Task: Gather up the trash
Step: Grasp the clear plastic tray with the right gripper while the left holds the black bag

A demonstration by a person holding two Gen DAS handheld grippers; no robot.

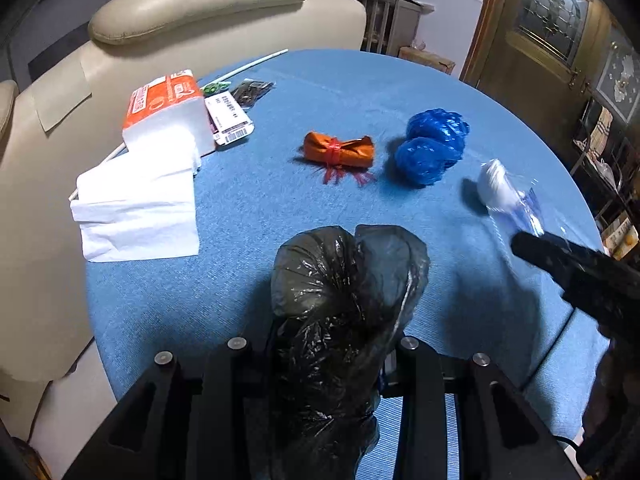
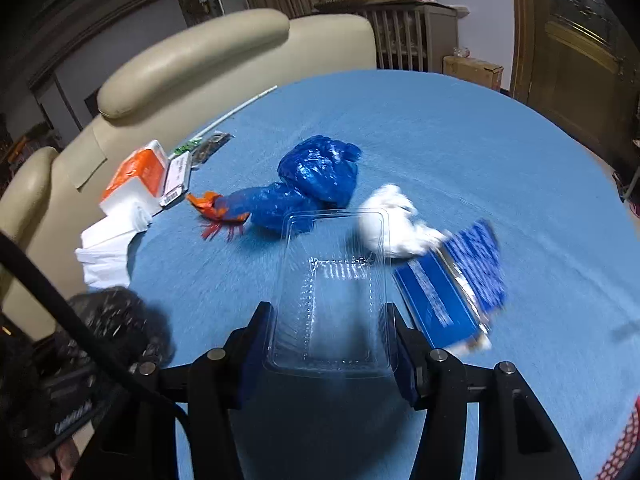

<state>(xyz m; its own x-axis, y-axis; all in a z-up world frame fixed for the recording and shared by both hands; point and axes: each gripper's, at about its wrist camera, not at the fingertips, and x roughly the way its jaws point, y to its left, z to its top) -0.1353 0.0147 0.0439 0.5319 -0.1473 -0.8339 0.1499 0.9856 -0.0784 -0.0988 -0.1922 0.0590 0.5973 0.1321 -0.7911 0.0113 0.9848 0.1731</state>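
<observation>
I see a blue tablecloth (image 1: 280, 208), a black bag (image 1: 344, 320), an orange bundle (image 1: 340, 152) tied with red strips, shiny blue bags (image 2: 316, 176), a white wad (image 2: 392, 220), a clear tray (image 2: 332, 292), a blue box (image 2: 440, 304) with white print, and an orange-and-white tissue pack (image 1: 168, 112).

The left gripper (image 1: 332, 344) is pointing steeply downward, its jaws clamping tightly together on something. The right gripper (image 2: 328, 332) is angling down likewise, its blue pads (image 2: 256, 344) pressing on something wider.
</observation>
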